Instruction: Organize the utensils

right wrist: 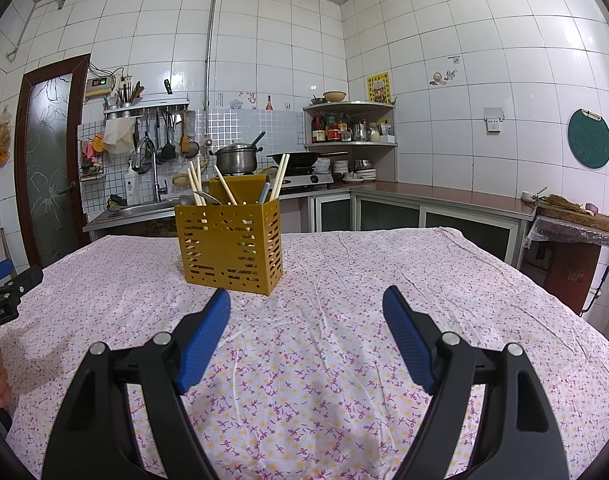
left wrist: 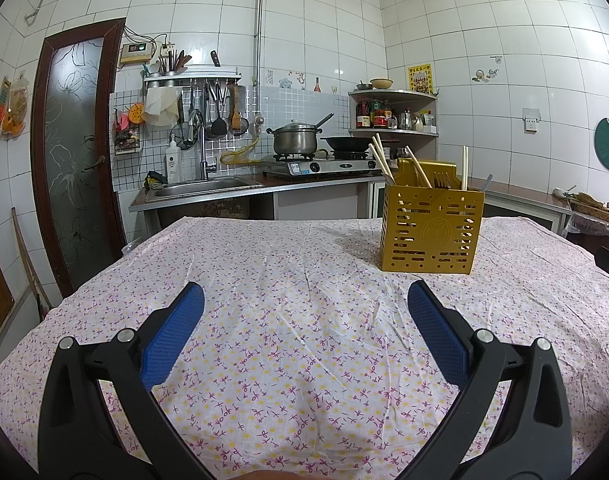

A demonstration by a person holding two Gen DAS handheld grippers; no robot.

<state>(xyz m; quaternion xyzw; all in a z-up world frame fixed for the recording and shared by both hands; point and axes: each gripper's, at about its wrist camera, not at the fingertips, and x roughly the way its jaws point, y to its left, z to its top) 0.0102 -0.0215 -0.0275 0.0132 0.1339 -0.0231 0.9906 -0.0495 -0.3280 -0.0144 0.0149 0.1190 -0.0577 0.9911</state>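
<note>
Yellow utensil holder point(right wrist: 230, 246) stands beyond both empty tongs.

Thin, creased cotton-like cloth point(left wrist: 304, 320) with a matt floral print over the counter. Perforated utensil caddy point(right wrist: 230, 250) in matt mustard plastic, holding pale wooden chopsticks point(right wrist: 280, 176). Glossy white wall tiles point(right wrist: 464, 60) at upper right; brushed steel pot point(left wrist: 295, 138).

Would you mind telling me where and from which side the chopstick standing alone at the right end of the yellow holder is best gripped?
Grip the lone chopstick on its bare upper shaft, above the yellow holder rim, probably coming from above and the front with the open right gripper. It stands nearly upright and apart from the others, so the pads can close across it and lift it straight out.
</note>
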